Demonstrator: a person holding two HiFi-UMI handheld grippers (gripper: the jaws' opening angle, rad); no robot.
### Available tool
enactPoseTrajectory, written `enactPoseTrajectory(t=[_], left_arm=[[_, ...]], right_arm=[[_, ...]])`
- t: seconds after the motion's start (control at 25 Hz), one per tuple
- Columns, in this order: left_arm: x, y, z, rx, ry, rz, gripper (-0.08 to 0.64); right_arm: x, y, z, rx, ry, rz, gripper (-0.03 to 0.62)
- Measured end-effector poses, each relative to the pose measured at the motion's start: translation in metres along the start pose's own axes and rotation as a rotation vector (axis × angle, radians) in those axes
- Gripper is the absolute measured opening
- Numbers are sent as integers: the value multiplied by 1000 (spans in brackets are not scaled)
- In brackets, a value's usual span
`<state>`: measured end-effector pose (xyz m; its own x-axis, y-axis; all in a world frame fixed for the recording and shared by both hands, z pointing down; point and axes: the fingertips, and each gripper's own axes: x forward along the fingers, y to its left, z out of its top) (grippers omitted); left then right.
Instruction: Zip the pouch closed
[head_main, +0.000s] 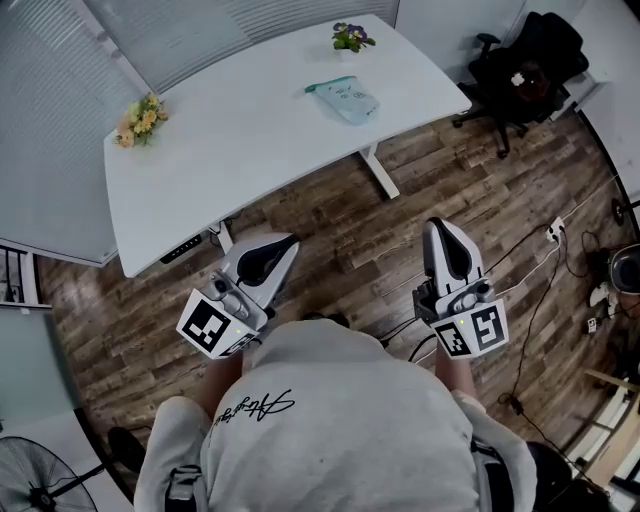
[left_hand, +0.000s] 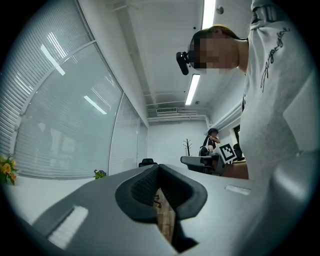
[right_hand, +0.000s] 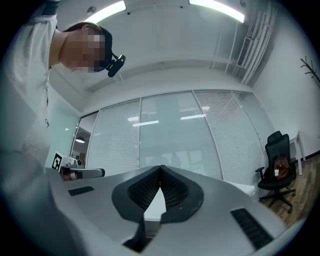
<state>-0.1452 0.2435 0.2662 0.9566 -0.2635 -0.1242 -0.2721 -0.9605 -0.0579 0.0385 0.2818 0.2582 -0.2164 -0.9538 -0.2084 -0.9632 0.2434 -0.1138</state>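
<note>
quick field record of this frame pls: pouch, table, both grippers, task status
pouch: pale blue-green, lying flat on the far right part of the table, nothing touching it
table: white; yellow flowers at its left end, purple flowers at its far edge
left gripper: jaws shut, empty, over the wooden floor, short of the table
right gripper: jaws shut, empty, also over the floor
task status: zipping not begun; zip state too small to tell
</note>
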Motion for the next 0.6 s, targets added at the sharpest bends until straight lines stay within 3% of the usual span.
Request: enactPoseTrajectory(t=[0.6], left_arm=[[11, 8, -5, 11, 0, 28, -2]], right_arm=[[6, -14, -8, 4, 26, 9, 0]])
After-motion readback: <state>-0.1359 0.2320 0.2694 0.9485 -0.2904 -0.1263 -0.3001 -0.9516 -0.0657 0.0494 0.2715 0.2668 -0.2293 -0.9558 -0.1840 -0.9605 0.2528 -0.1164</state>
